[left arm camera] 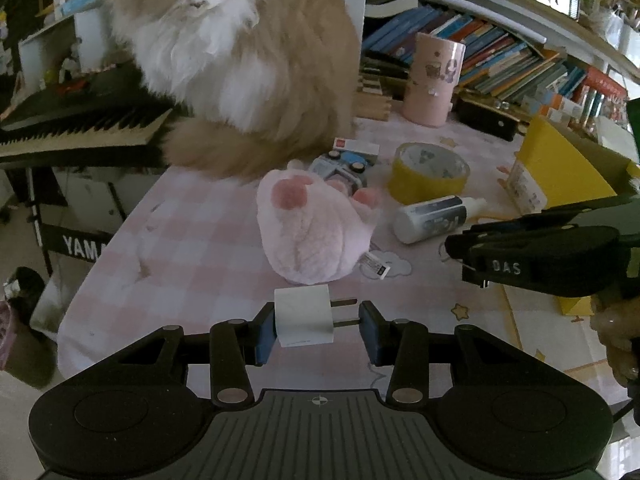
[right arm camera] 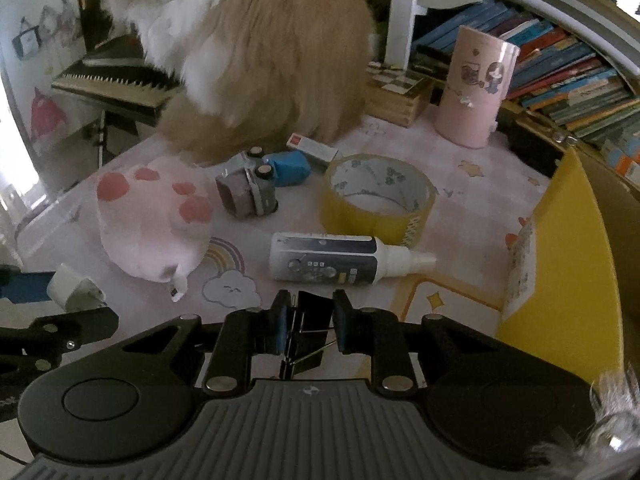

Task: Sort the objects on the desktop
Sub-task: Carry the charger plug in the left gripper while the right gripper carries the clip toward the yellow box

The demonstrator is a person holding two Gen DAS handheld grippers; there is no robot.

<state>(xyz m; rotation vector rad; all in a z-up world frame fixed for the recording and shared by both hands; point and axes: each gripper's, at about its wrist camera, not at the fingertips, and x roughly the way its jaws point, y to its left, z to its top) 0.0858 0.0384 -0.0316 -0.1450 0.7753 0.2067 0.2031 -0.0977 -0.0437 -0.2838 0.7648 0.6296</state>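
Both hands are loaded right now, so I'd call this the carry step of the sort. The left gripper [left arm camera: 318, 322] has its fingers clamped on a white plug adapter [left arm camera: 304, 314], one pad on the flat back and the other on the prong tips, held above the counter [left arm camera: 168, 240] just in front of the pink paw plush [left arm camera: 316, 228]. The right gripper [right arm camera: 308, 326] is pinched shut on a black binder clip [right arm camera: 310, 332], its wire handles poking out between the fingers.

Using the paw plush as the landmark: the toy truck [right arm camera: 256, 188] lies on its side just behind it, the yellow tape roll [right arm camera: 378, 196] is behind and to its right, the spray bottle [right arm camera: 344, 258] lies flat right beside it on the right, and the yellow box [right arm camera: 560, 280] sits well off to the right at the counter's edge. A big fluffy cat [left arm camera: 240, 48] is parked behind the plush.

My guess is the yellow box is the drop spot, so next both loads need swinging right and letting go over its opening without clipping the bottle or tape.

Readable text: "YAM" on the keyboard stand [left arm camera: 82, 246] far left of the plush, presumably Yamaha, and "DAS" on the right gripper's side in the left view. Labels on the bottle and plush tag are too small to read.
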